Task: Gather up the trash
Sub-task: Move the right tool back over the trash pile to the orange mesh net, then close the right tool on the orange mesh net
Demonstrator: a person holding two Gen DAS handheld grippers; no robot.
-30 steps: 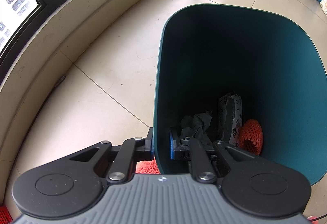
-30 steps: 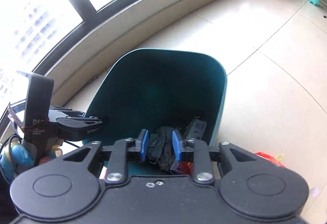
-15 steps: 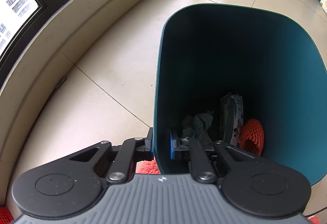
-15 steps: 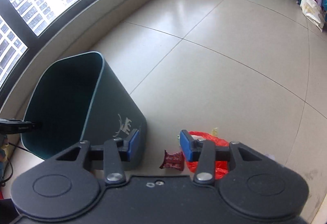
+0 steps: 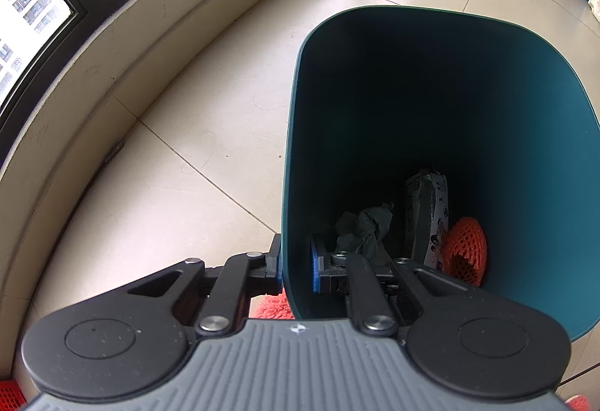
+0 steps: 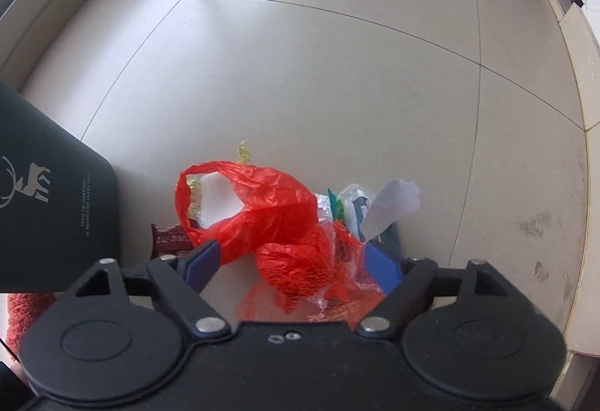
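My left gripper (image 5: 296, 268) is shut on the near wall of the teal trash bin (image 5: 525, 111), one pad outside and one inside. In the bin lie a dark crumpled rag (image 5: 365, 227), a printed wrapper (image 5: 427, 216) and an orange foam net (image 5: 465, 249). In the right wrist view my right gripper (image 6: 294, 263) points down over a trash pile on the floor, its jaws opening wide. A red plastic bag (image 6: 262, 212), red mesh netting (image 6: 307, 276) and clear plastic (image 6: 356, 201) lie between and ahead of the fingers, with no pad pressing on them. A small dark red wrapper (image 6: 168, 238) lies beside the bin (image 6: 48, 208).
A curved low wall (image 5: 112, 47) under the windows runs along the left. Beige floor tiles (image 6: 337, 73) stretch ahead of the pile. A red fuzzy mat (image 6: 22, 313) lies under the bin's near side. A wall base (image 6: 585, 81) borders the right.
My right gripper swung away from above the bin, dropped toward the trash pile on the floor and opened wide. The left gripper and the bin have not moved.
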